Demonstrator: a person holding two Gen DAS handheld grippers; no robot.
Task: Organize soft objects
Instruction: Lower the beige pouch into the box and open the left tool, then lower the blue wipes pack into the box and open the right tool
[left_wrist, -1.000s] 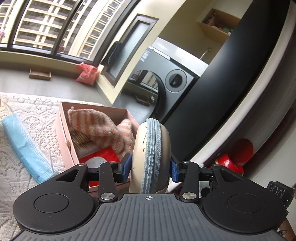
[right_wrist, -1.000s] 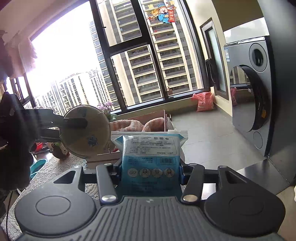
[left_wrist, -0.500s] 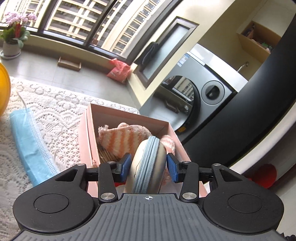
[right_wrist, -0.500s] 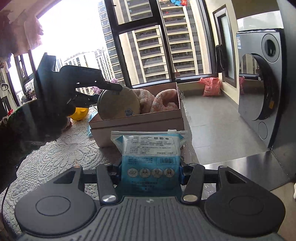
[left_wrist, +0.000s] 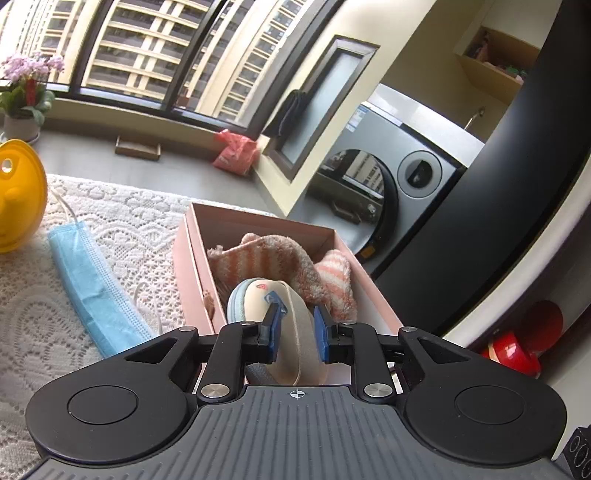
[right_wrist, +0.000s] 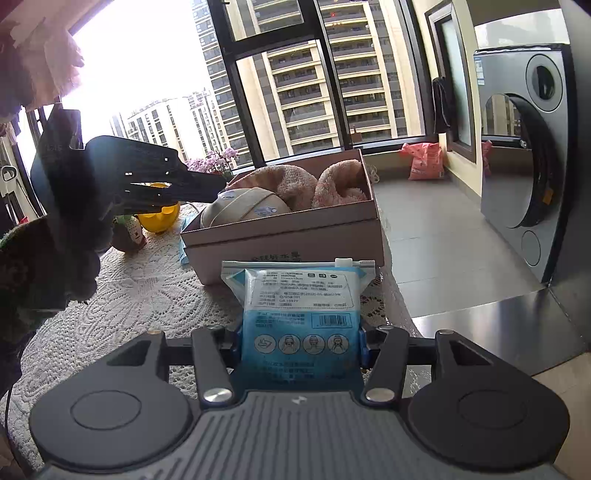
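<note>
inside the box (left_wrist: 373, 291), left hand-held gripper (left_wrist: 294, 328) clamps a beige pouch (left_wrist: 291, 332) beside socks (left_wrist: 280, 258); right hand-held gripper (right_wrist: 300, 345) clamps a mask pack (right_wrist: 297, 314) above the lace-covered surface (right_wrist: 147, 295).

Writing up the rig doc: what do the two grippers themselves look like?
Both match: left gripper and right gripper have black linkage arms with silver pivot screws, round black side discs and a grey ribbed body with a small centre mark. The fingers carry blue pads. No cables or sleeves are visible.

Pink box (left_wrist: 192, 273), orange-striped towel (left_wrist: 273, 258), blue mask (left_wrist: 92, 288), white lace tablecloth (left_wrist: 122, 214).
</note>
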